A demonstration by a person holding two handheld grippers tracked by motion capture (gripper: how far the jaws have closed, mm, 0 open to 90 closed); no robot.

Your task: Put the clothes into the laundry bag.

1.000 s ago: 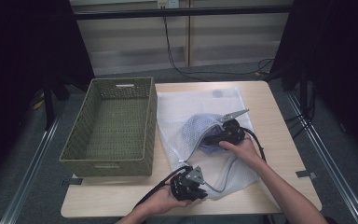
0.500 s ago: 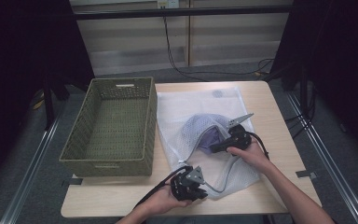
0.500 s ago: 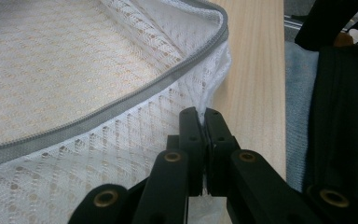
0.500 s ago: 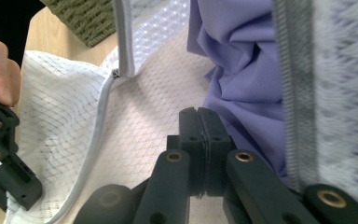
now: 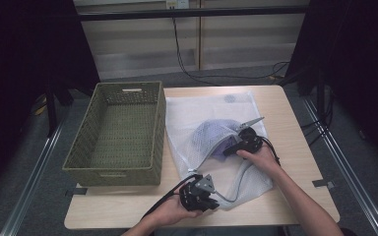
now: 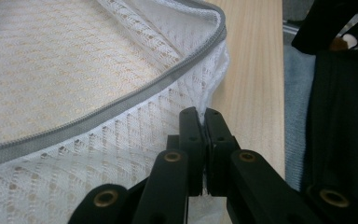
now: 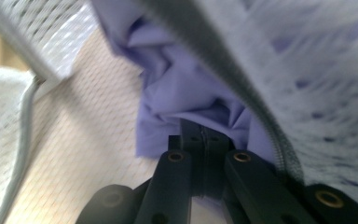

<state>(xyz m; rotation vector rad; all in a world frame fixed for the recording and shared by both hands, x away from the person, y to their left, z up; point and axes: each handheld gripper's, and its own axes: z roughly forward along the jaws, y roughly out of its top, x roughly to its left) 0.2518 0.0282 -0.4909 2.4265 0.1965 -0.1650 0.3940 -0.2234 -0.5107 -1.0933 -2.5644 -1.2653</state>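
A white mesh laundry bag [image 5: 202, 110] lies flat on the wooden table [image 5: 288, 118], with a purple garment [image 5: 211, 140] bunched inside it. At the bag's near corner my left gripper [image 5: 212, 197] is shut on the mesh edge. In the left gripper view its jaws [image 6: 204, 116] are pressed together just below the grey zipper [image 6: 121, 109]. My right gripper [image 5: 226, 151] is at the bag's opening on the right side, jaws shut. Its tips [image 7: 199, 133] rest against the purple garment [image 7: 186, 88] under the lifted mesh; I cannot tell if cloth is pinched.
An empty green woven basket [image 5: 115, 169] stands left of the bag, touching its edge. Bare table shows to the right of the bag and along the front edge. Black cables trail from both grippers.
My right gripper has slid slightly down and toward the near side at the bag's opening. The left gripper and the basket have stayed put.
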